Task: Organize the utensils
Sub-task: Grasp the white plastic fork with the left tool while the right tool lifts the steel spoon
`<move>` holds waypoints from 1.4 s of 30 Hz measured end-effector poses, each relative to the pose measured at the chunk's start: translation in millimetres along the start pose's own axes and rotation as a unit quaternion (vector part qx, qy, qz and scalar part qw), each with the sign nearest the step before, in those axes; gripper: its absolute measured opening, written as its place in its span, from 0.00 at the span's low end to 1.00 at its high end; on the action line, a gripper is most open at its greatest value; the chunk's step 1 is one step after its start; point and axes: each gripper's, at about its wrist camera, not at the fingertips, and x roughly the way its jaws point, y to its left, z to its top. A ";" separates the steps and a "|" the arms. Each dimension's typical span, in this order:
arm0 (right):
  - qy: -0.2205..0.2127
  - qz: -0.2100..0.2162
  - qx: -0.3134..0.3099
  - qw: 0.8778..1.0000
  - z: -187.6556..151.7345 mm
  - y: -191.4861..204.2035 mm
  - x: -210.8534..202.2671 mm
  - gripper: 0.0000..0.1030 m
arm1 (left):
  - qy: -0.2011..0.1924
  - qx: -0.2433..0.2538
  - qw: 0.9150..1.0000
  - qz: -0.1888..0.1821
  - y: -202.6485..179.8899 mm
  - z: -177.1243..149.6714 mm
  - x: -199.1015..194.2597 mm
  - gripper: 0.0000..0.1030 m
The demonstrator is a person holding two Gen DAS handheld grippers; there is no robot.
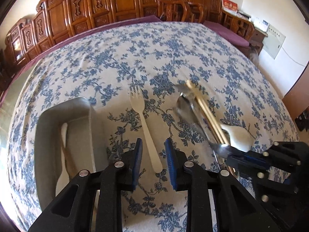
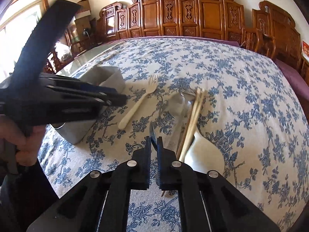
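Note:
A cream fork (image 1: 144, 123) lies on the floral tablecloth, its handle between the fingers of my open left gripper (image 1: 153, 147). It also shows in the right wrist view (image 2: 138, 104). My right gripper (image 2: 154, 142) is shut on a metal spoon (image 1: 220, 147), held at its bowl end (image 2: 153, 133). Beside it lie wooden chopsticks (image 2: 193, 119), a metal fork (image 2: 186, 92) and a white ceramic spoon (image 2: 206, 154). A metal utensil box (image 1: 77, 135) stands left of the fork, with a wooden utensil inside.
The table is wide, covered by a blue floral cloth (image 1: 173, 54). Carved wooden chairs (image 1: 123, 2) line its far edge. The left gripper's body (image 2: 58, 96) and the hand holding it fill the left of the right wrist view, above the box (image 2: 108, 77).

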 end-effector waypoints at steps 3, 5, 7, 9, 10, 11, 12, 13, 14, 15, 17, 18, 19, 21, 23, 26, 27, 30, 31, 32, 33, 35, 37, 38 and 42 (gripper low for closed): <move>-0.008 0.002 -0.002 1.000 4.4 -1.7 -7.0 0.03 | 0.021 0.002 1.000 0.002 -3.2 2.8 14.4 0.18; -0.013 0.000 -0.001 1.000 7.2 -3.9 -10.9 0.02 | 0.039 -0.001 0.999 0.009 -3.6 3.6 25.5 0.18; -0.018 -0.001 -0.001 1.000 9.4 -7.1 -14.9 0.02 | 0.054 -0.007 0.998 0.010 -2.4 4.3 35.3 0.18; -0.021 -0.002 -0.002 1.000 11.2 -10.5 -18.0 0.02 | 0.065 -0.008 0.998 0.014 -3.0 3.7 41.9 0.18; -0.023 -0.002 -0.003 1.000 11.7 -11.9 -19.3 0.02 | 0.066 -0.008 0.998 0.020 -3.3 3.6 44.2 0.18; -0.024 -0.002 -0.004 1.000 12.3 -12.8 -20.1 0.02 | 0.070 -0.010 0.997 0.020 -3.2 2.9 46.7 0.18; -0.026 -0.002 -0.005 1.000 13.1 -14.5 -21.8 0.02 | 0.076 -0.015 0.997 0.017 -1.8 1.6 49.5 0.18; -0.028 -0.002 -0.005 1.000 13.5 -15.5 -22.6 0.02 | 0.074 -0.020 0.997 0.015 0.0 1.1 50.2 0.18; -0.029 -0.002 -0.005 1.000 14.1 -16.8 -23.3 0.02 | 0.074 -0.023 0.997 0.014 1.1 1.0 51.3 0.18; -0.030 -0.002 -0.005 1.000 14.8 -18.0 -24.2 0.02 | 0.075 -0.024 0.997 0.013 1.4 1.5 52.0 0.17; -0.031 -0.002 -0.006 0.999 15.2 -19.8 -25.8 0.02 | 0.075 -0.020 0.997 0.015 0.0 0.6 52.0 0.09; -0.031 -0.001 -0.006 1.000 15.4 -20.8 -26.2 0.02 | 0.074 -0.017 0.997 0.012 -0.9 -0.5 51.8 0.09; -0.031 -0.002 -0.007 0.999 15.5 -20.5 -26.3 0.02 | 0.074 -0.015 0.997 0.013 -0.3 -0.7 50.5 0.09; -0.031 -0.004 -0.011 0.999 15.4 -20.8 -27.1 0.02 | 0.072 -0.013 0.997 0.013 0.0 -2.3 48.3 0.09; -0.031 -0.005 -0.016 0.999 15.4 -19.7 -28.0 0.02 | 0.069 -0.009 0.998 0.013 0.4 -4.4 44.4 0.09; -0.035 -0.006 -0.025 0.999 17.2 -17.3 -31.5 0.02 | 0.059 -0.007 0.998 0.011 2.3 -5.9 33.5 0.09; -0.037 -0.006 -0.028 0.999 17.7 -15.9 -32.3 0.02 | 0.054 -0.008 0.998 0.009 3.8 -6.0 28.0 0.09; -0.042 -0.009 -0.034 0.998 22.0 -11.7 -35.6 0.02 | 0.038 -0.010 0.999 0.007 8.8 -6.1 10.9 0.09; -0.043 -0.009 -0.038 0.998 23.9 -9.1 -36.3 0.02 | 0.032 -0.011 0.999 0.006 10.4 -6.1 3.9 0.09; -0.043 -0.011 -0.042 0.998 25.5 -6.3 -36.8 0.02 | 0.026 -0.011 1.000 0.005 12.0 -6.2 -3.3 0.09; -0.043 -0.012 -0.047 0.998 27.4 -3.5 -36.8 0.02 | 0.021 -0.011 1.000 0.005 13.6 -6.3 -8.0 0.09; -0.043 -0.014 -0.057 0.997 31.1 3.1 -37.4 0.02 | 0.011 -0.013 1.000 0.003 18.2 -6.7 -19.8 0.09; -0.044 -0.016 -0.067 0.997 35.4 12.0 -37.8 0.02 | 0.001 -0.015 1.000 0.002 24.5 -8.0 -31.7 0.09; -0.044 -0.016 -0.072 0.996 38.2 17.6 -38.1 0.02 | -0.003 -0.015 1.000 0.002 27.6 -8.8 -36.9 0.09; -0.050 -0.014 -0.087 0.995 48.3 37.3 -39.8 0.02 | -0.013 -0.021 1.000 0.008 46.0 -15.6 -55.0 0.09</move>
